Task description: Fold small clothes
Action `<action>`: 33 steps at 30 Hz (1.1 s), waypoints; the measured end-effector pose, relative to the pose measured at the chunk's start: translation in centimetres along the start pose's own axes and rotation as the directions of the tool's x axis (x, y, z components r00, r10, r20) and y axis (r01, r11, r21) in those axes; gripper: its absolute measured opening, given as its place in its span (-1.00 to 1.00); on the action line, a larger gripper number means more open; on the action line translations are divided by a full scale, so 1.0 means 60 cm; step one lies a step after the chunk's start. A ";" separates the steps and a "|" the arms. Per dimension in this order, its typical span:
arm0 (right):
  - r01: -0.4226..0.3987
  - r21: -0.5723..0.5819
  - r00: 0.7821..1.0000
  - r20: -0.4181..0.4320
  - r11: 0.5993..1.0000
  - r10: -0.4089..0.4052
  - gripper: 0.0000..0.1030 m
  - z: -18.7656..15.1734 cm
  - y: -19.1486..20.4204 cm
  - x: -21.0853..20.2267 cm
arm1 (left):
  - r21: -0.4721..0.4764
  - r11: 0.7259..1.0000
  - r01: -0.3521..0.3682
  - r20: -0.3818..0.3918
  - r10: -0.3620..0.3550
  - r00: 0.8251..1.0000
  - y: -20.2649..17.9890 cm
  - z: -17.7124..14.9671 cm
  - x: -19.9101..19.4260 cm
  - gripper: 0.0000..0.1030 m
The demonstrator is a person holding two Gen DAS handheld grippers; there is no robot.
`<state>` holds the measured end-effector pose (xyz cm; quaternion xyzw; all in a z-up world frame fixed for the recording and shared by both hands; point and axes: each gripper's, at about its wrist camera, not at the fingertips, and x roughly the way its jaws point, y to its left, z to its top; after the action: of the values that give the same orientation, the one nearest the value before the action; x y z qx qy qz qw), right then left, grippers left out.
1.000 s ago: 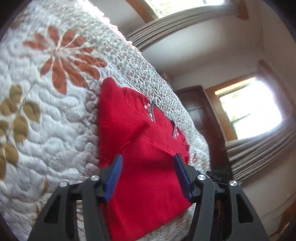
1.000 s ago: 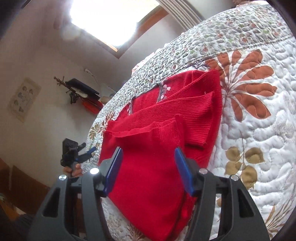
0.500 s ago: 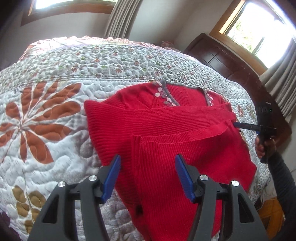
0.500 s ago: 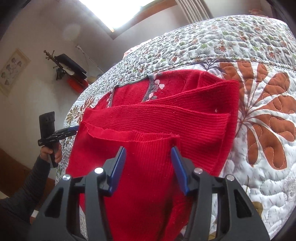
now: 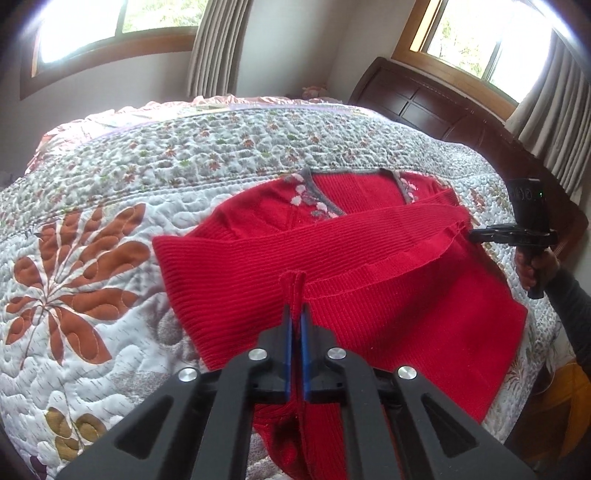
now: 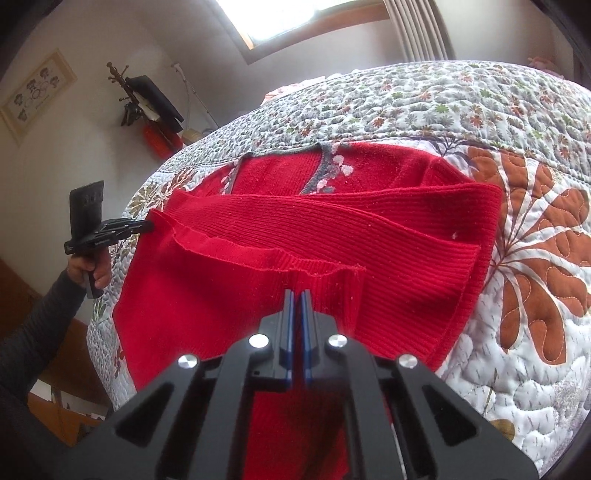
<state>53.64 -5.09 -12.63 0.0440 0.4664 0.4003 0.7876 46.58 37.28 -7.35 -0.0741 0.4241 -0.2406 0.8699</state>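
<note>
Red knit sweater [image 5: 369,280] lies flat on the floral quilt [image 5: 85,266], neckline at 12 o'clock, sleeves already crossed over the chest, long axis running 12 to 6 toward the grippers. Left gripper [image 5: 294,325] is pressed together, pinching a ridge of hem at 6 o'clock. Right gripper [image 6: 295,314] is likewise clamped on the near hem – both equally close, so the fold likely goes away from them toward the collar. Half a second ago both jaws were spread over the fabric; now they have closed. Curtained windows [image 5: 110,29] sit beyond the bed.
</note>
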 end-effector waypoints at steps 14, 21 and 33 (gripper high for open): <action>0.052 0.112 0.999 0.000 0.992 -0.052 -0.04 0.013 -0.043 -0.004 | -0.098 0.995 -0.010 -0.053 0.005 0.999 0.042 -0.018 0.031 -0.93; 0.045 0.067 0.998 -0.043 0.997 -0.042 -0.93 0.022 -0.039 0.014 | -0.090 0.996 0.014 -0.028 -0.016 0.999 0.036 -0.011 0.028 -0.94; 0.077 0.016 0.984 0.163 0.997 -0.079 -0.94 0.057 0.011 -0.099 | -0.069 0.998 -0.003 0.167 0.015 0.986 0.009 0.060 -0.070 -0.95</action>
<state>54.43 -7.58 -6.28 0.0624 0.4036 0.3620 0.8380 47.34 39.50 -2.28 -0.1217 0.3576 -0.2149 0.9006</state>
